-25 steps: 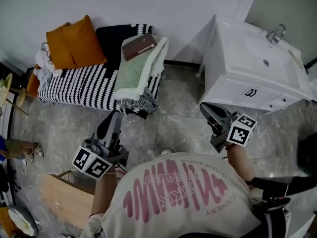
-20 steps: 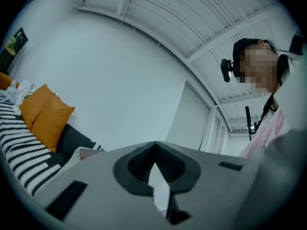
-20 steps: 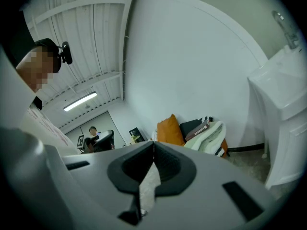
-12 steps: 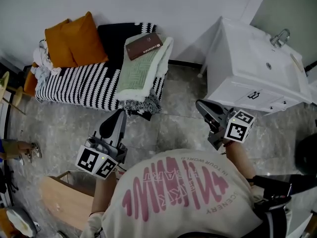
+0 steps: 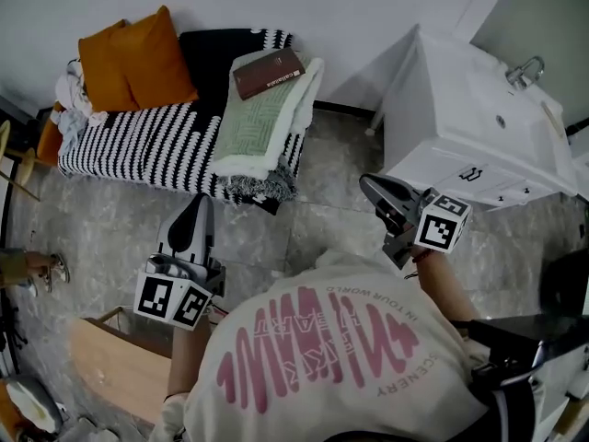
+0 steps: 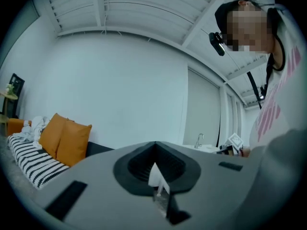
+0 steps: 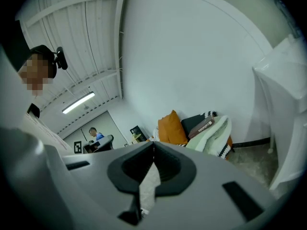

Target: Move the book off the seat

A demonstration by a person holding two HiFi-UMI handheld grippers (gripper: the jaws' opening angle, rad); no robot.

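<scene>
**Book lies on the seat, both claws pressed together and empty**

Head view: the dark brown hardcover book (image 5: pixel 269 72) lies flat on a folded pale green and white blanket (image 5: pixel 260 125), at the right end of the black-and-white striped seat (image 5: pixel 138 145) against the wall. Two orange square cushions (image 5: pixel 129 58) lean at the seat's back, left of the book. The left gripper (image 5: pixel 200 201) is held over the grey stone floor (image 5: pixel 313 219) in front of the seat, well apart from the book, its tip pointing toward the seat. The right gripper (image 5: pixel 368 185) is held beside the white sink cabinet (image 5: pixel 460 118), also well apart from the book. A light wooden box (image 5: pixel 115 362) stands on the floor near the person's left arm.

Left gripper view: the left gripper's (image 6: pixel 154 147) jaws are pressed together with nothing between them. The orange cushions and the striped seat show at the far left; the book cannot be seen here.

Right gripper view: the right gripper's (image 7: pixel 153 148) jaws are likewise closed on nothing. Beyond them the book rests on the blanket, just right of an orange cushion, with the white cabinet at the right edge.
</scene>
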